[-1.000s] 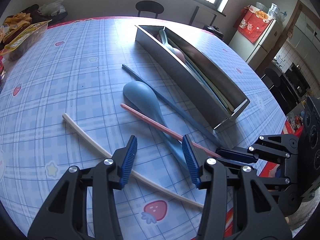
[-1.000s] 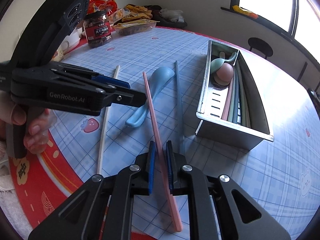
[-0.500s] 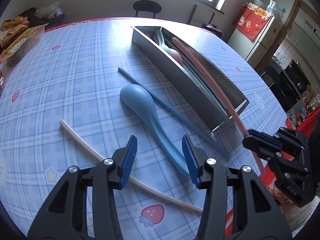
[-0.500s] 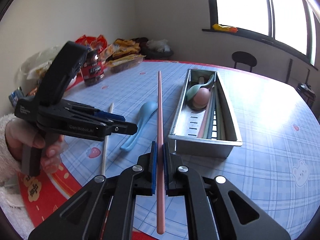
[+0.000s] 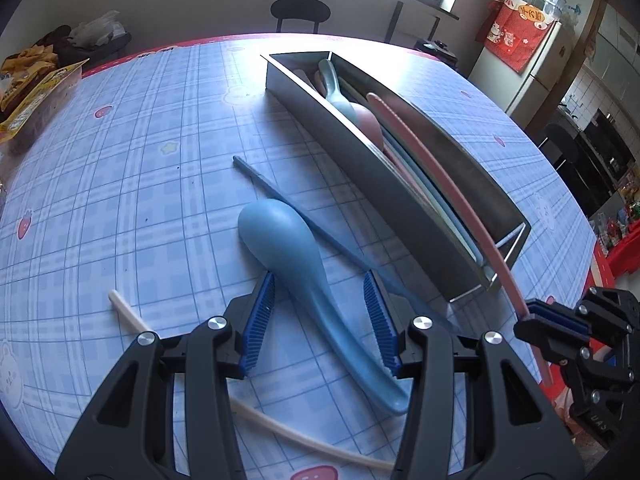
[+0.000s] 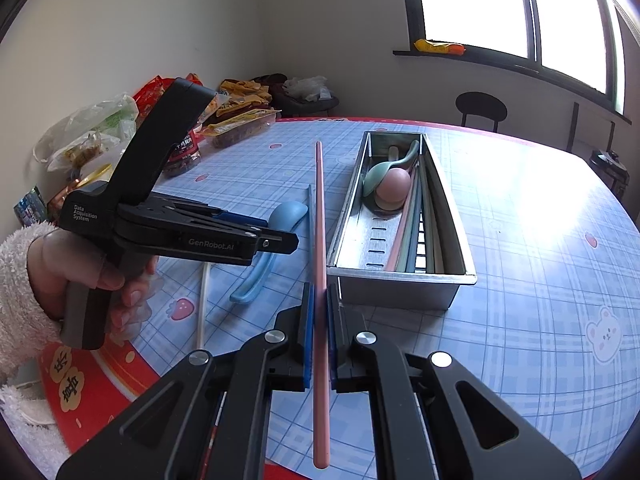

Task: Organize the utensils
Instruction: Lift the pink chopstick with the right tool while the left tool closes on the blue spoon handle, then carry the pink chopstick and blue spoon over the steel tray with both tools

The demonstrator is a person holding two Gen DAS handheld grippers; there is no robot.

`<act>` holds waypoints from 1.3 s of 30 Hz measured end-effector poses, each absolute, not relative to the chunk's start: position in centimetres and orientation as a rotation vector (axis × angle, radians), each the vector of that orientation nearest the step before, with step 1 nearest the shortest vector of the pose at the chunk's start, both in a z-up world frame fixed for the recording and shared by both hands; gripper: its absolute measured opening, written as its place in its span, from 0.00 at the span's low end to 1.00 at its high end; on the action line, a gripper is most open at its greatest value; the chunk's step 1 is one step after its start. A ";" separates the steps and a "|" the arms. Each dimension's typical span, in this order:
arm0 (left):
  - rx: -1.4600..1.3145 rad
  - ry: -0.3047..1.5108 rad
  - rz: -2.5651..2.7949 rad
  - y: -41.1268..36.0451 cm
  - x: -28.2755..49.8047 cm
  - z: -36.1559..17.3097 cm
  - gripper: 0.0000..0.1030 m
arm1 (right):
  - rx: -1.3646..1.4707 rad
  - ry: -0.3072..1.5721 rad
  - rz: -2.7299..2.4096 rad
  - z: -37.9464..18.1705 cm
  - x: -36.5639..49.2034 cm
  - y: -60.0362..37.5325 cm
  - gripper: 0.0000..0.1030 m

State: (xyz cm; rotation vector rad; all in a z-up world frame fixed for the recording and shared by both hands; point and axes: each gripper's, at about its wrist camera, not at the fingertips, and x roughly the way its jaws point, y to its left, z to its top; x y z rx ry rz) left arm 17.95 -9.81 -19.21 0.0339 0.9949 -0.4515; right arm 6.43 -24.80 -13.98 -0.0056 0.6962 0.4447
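Right gripper (image 6: 319, 312), at the lower centre of the right wrist view, is clamping a pink chopstick (image 6: 319, 216) between its blue pads, the stick running straight up the frame past the left wall of a metal utensil tray (image 6: 400, 282) that is sitting right of centre on the blue checked tablecloth (image 6: 520, 264); in the left wrist view the same pink chopstick (image 5: 440, 164) is arching over the tray (image 5: 384, 184) toward the lower right, though fisheye bending makes it hard to tell whether its far tip is touching the tray's contents. The tray is holding a green spoon (image 6: 386, 172), a pink spoon (image 6: 394, 188) and several chopsticks lying lengthwise. Left gripper (image 5: 324, 320), at the lower centre of its own view, is standing with its jaws apart and nothing pressed between them, straddling the handle of a blue spoon (image 5: 288, 248) that is lying bowl-down on the cloth. A dark blue chopstick (image 5: 288, 204) is lying between that spoon and the tray, and a cream chopstick (image 5: 132, 316) is crossing the lower left of the frame, passing under the gripper. A hand (image 6: 80, 276) in a fleecy white sleeve (image 6: 16, 276) is gripping the left tool at the left edge of the right wrist view
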 end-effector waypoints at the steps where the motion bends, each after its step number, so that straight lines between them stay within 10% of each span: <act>1: 0.032 0.995 -0.451 -9.9 18.1 -19.2 0.46 | -0.004 0.696 0.445 -13.9 6.4 -24.8 0.06; 13: 0.143 0.965 -0.487 -11.1 16.6 -19.5 0.11 | 0.009 0.700 0.433 -13.9 6.3 -25.0 0.06; 39: -0.324 0.759 -0.635 -2.9 13.2 -18.6 0.11 | 0.161 0.730 0.380 -14.5 7.6 -27.3 0.06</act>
